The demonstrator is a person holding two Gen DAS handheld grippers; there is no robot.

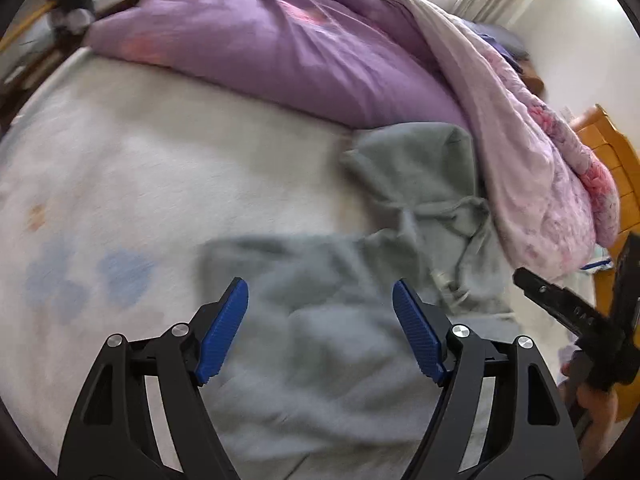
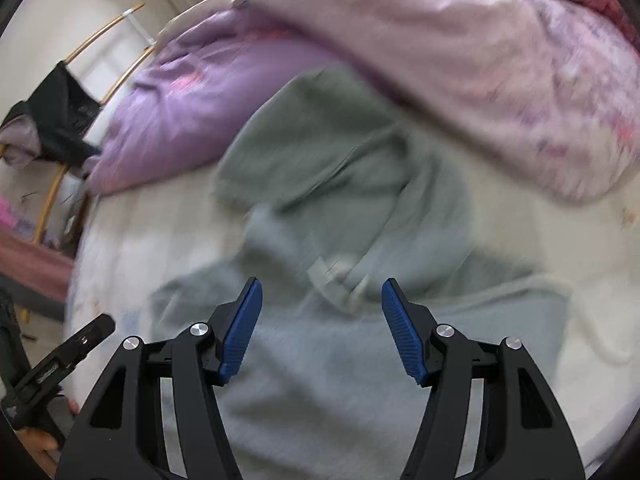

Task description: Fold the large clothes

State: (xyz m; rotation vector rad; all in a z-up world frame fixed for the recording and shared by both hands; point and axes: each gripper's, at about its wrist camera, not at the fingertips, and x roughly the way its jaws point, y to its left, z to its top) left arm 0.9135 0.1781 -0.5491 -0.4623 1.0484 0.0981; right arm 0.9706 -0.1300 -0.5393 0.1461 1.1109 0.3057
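Observation:
A grey hooded sweatshirt point(image 1: 328, 312) lies rumpled on the pale bed sheet point(image 1: 120, 184), its hood point(image 1: 416, 160) toward the quilts. It also shows in the right wrist view point(image 2: 340, 352), with hood point(image 2: 312, 136) and drawstrings point(image 2: 332, 276). My left gripper point(image 1: 320, 328) is open and empty, just above the sweatshirt's body. My right gripper point(image 2: 322, 328) is open and empty, above the chest area near the drawstrings. Both views are motion-blurred.
A purple quilt point(image 1: 260, 40) and a pink floral quilt point(image 1: 540, 168) are piled along the far side of the bed. A wooden cabinet point(image 1: 612, 152) stands at right. A rack with dark clothes point(image 2: 60, 120) stands beyond the bed.

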